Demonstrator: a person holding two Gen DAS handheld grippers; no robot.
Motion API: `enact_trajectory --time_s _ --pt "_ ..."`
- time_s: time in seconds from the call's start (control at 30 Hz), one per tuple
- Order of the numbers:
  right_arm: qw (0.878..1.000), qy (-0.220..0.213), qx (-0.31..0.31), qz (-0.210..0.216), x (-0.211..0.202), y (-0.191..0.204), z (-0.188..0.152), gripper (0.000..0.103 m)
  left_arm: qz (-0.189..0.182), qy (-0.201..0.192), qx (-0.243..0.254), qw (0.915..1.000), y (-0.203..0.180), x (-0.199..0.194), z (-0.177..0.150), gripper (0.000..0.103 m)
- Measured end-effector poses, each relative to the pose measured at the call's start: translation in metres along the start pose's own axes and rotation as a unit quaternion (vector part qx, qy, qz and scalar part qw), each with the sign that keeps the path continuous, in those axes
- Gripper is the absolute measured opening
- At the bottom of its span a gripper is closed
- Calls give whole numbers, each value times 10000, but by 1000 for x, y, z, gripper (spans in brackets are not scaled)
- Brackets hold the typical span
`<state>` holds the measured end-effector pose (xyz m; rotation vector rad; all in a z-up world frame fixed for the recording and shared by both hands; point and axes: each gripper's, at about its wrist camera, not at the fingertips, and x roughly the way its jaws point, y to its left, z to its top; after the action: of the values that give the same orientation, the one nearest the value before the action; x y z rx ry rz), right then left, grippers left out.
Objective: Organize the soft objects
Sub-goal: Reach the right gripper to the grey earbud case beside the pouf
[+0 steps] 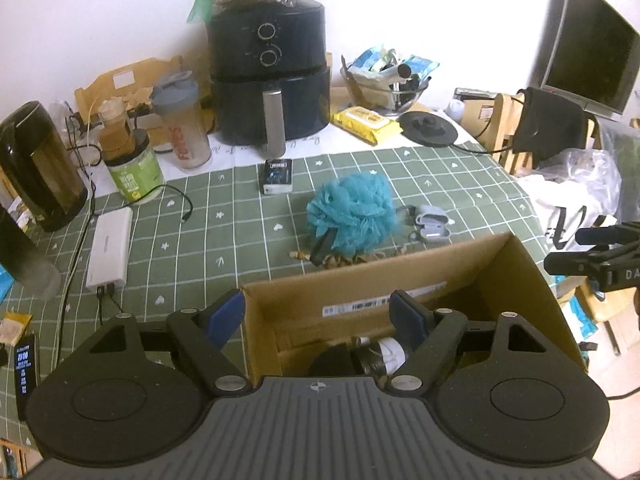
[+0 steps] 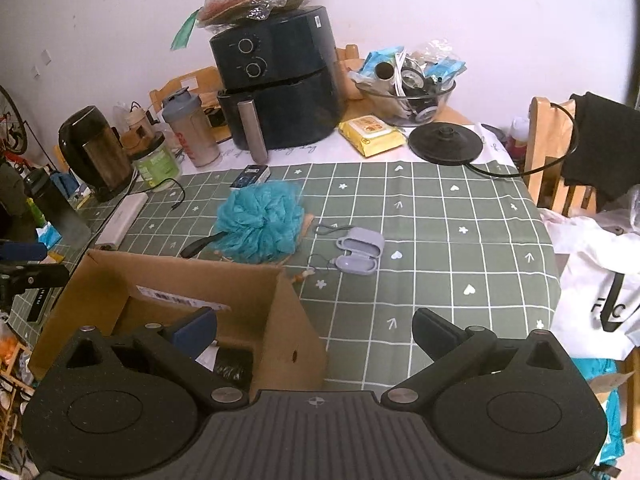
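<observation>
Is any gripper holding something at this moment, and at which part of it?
Nothing is held. The left gripper and the right gripper both stand open and empty.

You have a fluffy teal mesh bath pouf (image 2: 259,222) lying on the green checked cloth, just beyond the far wall of the open cardboard box (image 2: 276,320), its black loop trailing left. Inside the box sit dark rolled items (image 1: 374,356), partly hidden.

Background items on the checked tablecloth (image 2: 440,216): black air fryer (image 2: 280,80) against the wall, glass bowl (image 2: 408,100) of oddments to its right, yellow wipes pack (image 2: 372,130), shaker bottle (image 2: 192,128), dark kettle (image 2: 96,152), white power bank (image 1: 110,248).
</observation>
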<state>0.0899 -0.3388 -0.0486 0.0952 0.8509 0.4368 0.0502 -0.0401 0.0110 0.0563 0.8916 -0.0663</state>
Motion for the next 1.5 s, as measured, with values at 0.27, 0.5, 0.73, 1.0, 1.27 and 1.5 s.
enact_trajectory --time_s 0.27,0.5,0.73,1.0,1.27,1.5 --pt "9989 181 169 -401 18 -11 13 103 117 -60 143 9998 9 11 9 79" --pt "9971 411 272 -572 38 -18 28 103 46 -95 129 9999 20 17 13 79" --pt "9949 523 139 -855 60 -24 46 103 181 -129 270 9994 26 25 18 79" --pt "9957 574 41 -724 87 -30 64 103 95 -79 130 9998 38 32 23 79" --pt "9966 688 165 -424 129 -38 72 103 114 0 -107 9999 53 37 26 79" --pt "9958 786 244 -403 179 -45 72 103 -275 264 -862 9956 78 43 19 79"
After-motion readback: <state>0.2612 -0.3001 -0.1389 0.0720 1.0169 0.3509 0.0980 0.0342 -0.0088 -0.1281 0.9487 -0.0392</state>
